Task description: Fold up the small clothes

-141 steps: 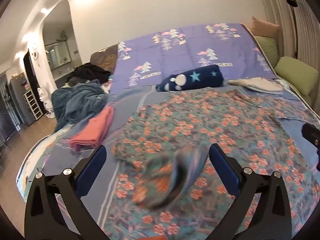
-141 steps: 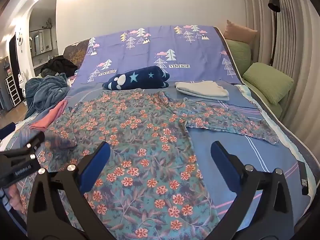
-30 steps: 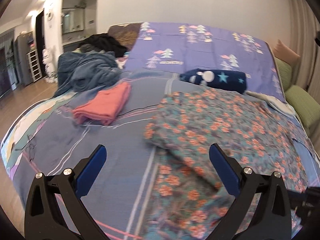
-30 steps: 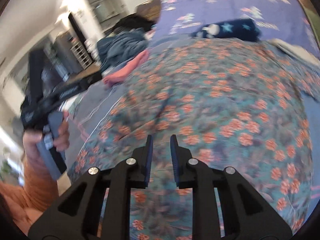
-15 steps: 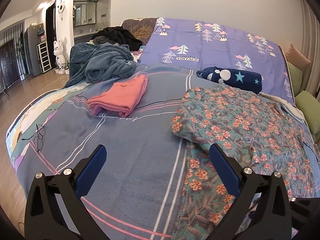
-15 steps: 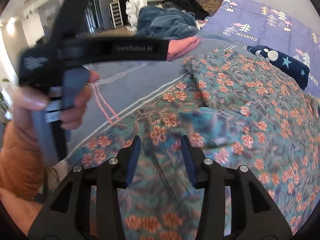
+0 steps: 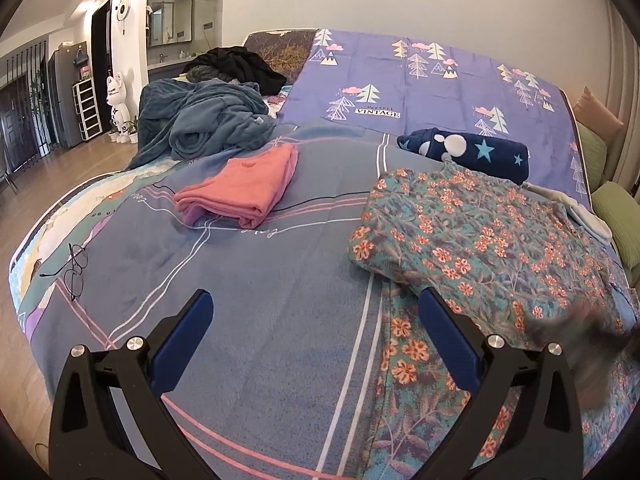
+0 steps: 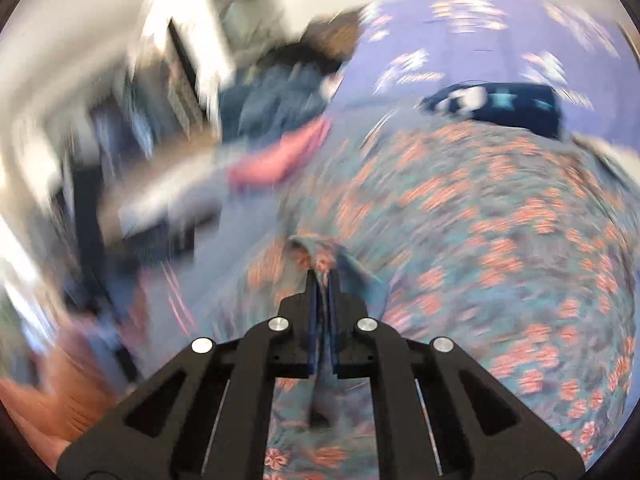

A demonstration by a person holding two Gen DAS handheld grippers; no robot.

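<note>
Right gripper (image 8: 321,276): jaws pressed together on a pinched-up fold of the floral garment (image 8: 480,240); cloth shows between the blue pads and bunches just past the tips. This view is heavily motion-blurred.
Left gripper (image 7: 314,312): jaws spread wide, nothing between them, no pad touching cloth; it hangs above the bed (image 7: 240,280) near its front edge.
Floral garment, left wrist view (image 7: 480,240): teal with orange flowers, spread over the right half of the bed; its left portion is folded over onto the body, making a doubled edge that runs towards the front edge.
Garment relative to left gripper: the right finger (image 7: 448,336) lies over the garment's left border in this view; the left finger (image 7: 180,332) lies over bare bedspread. Whether either is near the surface cannot be told.
Garment relative to right gripper: the gripped fold is part of the lower portion near the front edge; the rest spreads away ahead and to the right.
Blur at right: a dark smear (image 7: 580,328) over the garment's lower right; not identifiable.
Pink folded garment (image 7: 240,188): left of centre, well apart from the floral one.
Navy star blanket (image 7: 468,152): rolled, just beyond the floral garment's far edge.
Blue blanket heap (image 7: 200,120): far left corner.
Eyeglasses (image 7: 74,268): near the left edge.
</note>
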